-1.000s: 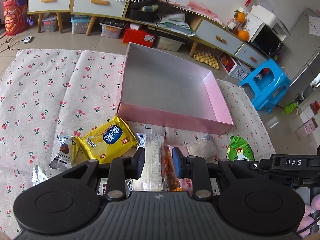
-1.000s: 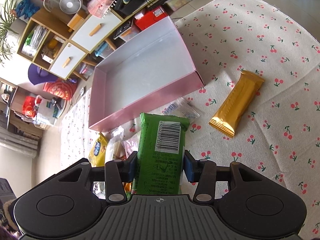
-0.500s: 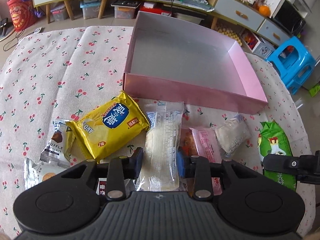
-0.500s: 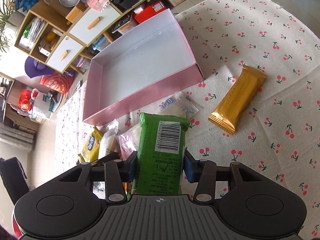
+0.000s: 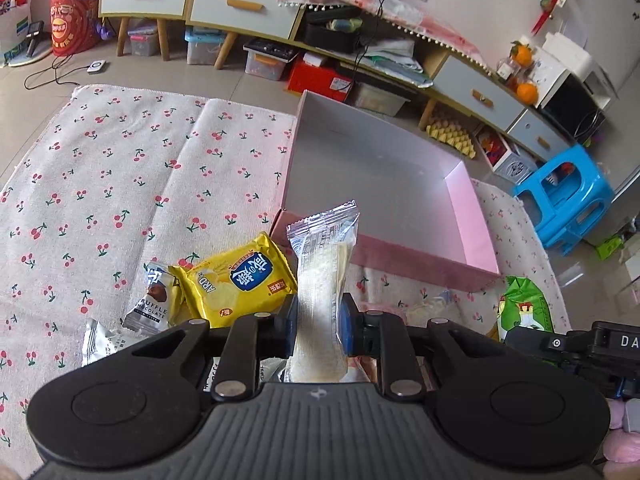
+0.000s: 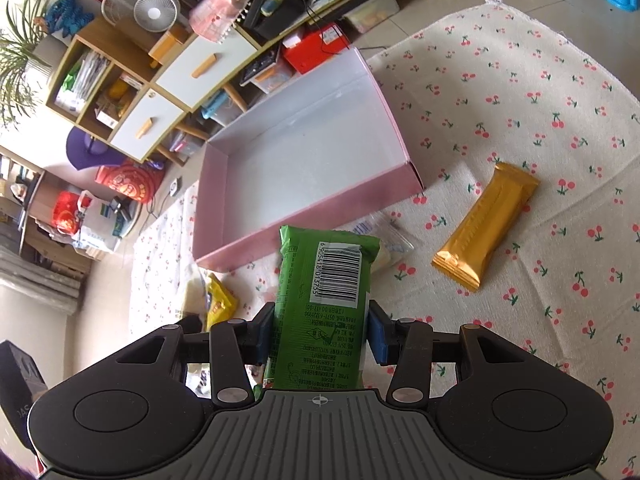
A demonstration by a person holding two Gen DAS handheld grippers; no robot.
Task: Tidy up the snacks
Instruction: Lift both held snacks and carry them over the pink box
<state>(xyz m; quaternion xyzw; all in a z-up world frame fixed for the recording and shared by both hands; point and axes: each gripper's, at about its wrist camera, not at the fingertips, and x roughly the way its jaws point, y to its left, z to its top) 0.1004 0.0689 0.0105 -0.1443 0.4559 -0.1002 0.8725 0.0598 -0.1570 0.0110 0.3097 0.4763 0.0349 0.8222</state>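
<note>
Lifted off the cherry-print cloth (image 5: 120, 184) since the earlier frame, the clear-wrapped snack (image 5: 322, 280) now stands at lower centre in the left gripper (image 5: 318, 330), whose jaws are closing on it. At lower centre of the right view, the right gripper (image 6: 320, 334) clamps the green packet (image 6: 320, 304) below the empty pink box (image 6: 304, 148), with a gold bar (image 6: 486, 226) at right.

Left gripper (image 5: 318, 330) closing on clear snack packet (image 5: 322, 280), pink box (image 5: 420, 258) beyond
</note>
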